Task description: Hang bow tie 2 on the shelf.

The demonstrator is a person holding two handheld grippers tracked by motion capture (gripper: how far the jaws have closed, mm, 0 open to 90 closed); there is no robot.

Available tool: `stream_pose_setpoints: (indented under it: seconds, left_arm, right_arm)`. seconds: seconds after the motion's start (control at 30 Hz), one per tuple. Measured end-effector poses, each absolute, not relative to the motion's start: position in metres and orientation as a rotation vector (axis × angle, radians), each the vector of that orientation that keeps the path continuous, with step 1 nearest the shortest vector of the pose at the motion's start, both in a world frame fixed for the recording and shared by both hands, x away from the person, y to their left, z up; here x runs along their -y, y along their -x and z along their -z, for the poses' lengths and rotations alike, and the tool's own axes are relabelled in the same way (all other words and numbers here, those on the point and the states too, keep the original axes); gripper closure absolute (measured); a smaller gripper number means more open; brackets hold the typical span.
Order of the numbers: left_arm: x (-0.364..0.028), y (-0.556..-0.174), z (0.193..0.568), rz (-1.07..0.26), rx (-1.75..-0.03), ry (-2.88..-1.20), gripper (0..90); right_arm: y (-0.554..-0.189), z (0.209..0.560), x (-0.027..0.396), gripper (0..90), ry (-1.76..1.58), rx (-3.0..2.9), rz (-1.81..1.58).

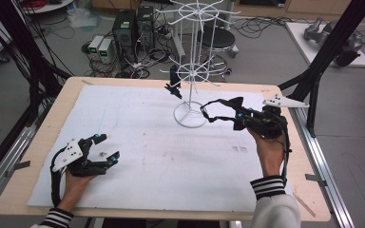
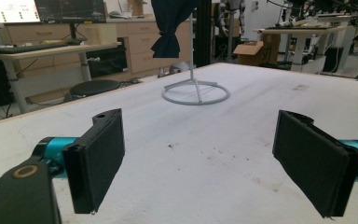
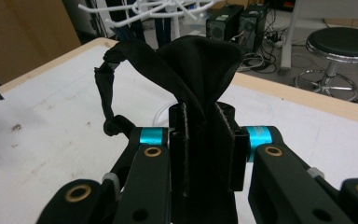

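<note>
White table [image 1: 138, 156], right gripper [image 1: 240, 115] pinching black cloth [image 3: 200, 65], strap [image 1: 214, 110] trailing toward rack [image 1: 192, 71]

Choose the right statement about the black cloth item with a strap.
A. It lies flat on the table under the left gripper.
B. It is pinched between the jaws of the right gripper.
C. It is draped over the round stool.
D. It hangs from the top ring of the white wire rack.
B: in the right gripper view the right gripper has its jaws closed on the black cloth item, and its strap loops out to the side.
</note>
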State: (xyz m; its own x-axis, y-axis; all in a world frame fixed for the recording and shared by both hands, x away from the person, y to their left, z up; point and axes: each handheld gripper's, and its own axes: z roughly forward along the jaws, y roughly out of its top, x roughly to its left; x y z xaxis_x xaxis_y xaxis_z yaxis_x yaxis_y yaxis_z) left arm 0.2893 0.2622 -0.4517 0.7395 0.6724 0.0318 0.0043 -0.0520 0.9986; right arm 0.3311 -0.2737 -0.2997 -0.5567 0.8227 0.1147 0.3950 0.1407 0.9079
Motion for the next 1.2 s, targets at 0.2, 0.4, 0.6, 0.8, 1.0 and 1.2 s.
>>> stream_pose_setpoints:
  seconds: [0.2, 0.4, 0.6, 0.8, 1.0, 1.2]
  left_arm:
    - [-0.262, -0.289, 0.452, -0.593, -0.570, -1.542, 17.2]
    - [-0.263, -0.289, 0.452, -0.590, -0.573, -1.540, 17.2]
    - [-0.263, -0.289, 0.452, -0.588, -0.574, -1.537, 17.2]
    - [-0.263, -0.289, 0.452, -0.588, -0.574, -1.534, 17.2]
    - [-0.263, -0.289, 0.452, -0.588, -0.574, -1.533, 17.2]
    - [-0.263, -0.290, 0.452, -0.586, -0.576, -1.532, 17.2]
  right_arm:
    - [-0.339, 0.297, 0.274, 77.1, -1.167, -1.969, -1.439]
    - [-0.348, 0.295, 0.273, 77.0, -1.167, -1.940, -1.457]
    - [-0.359, 0.293, 0.271, 77.1, -1.181, -1.923, -1.475]
    - [-0.369, 0.289, 0.270, 77.0, -1.183, -1.907, -1.471]
    - [-0.380, 0.284, 0.269, 77.1, -1.196, -1.899, -1.464]
    - [-0.387, 0.281, 0.265, 77.0, -1.197, -1.892, -1.463]
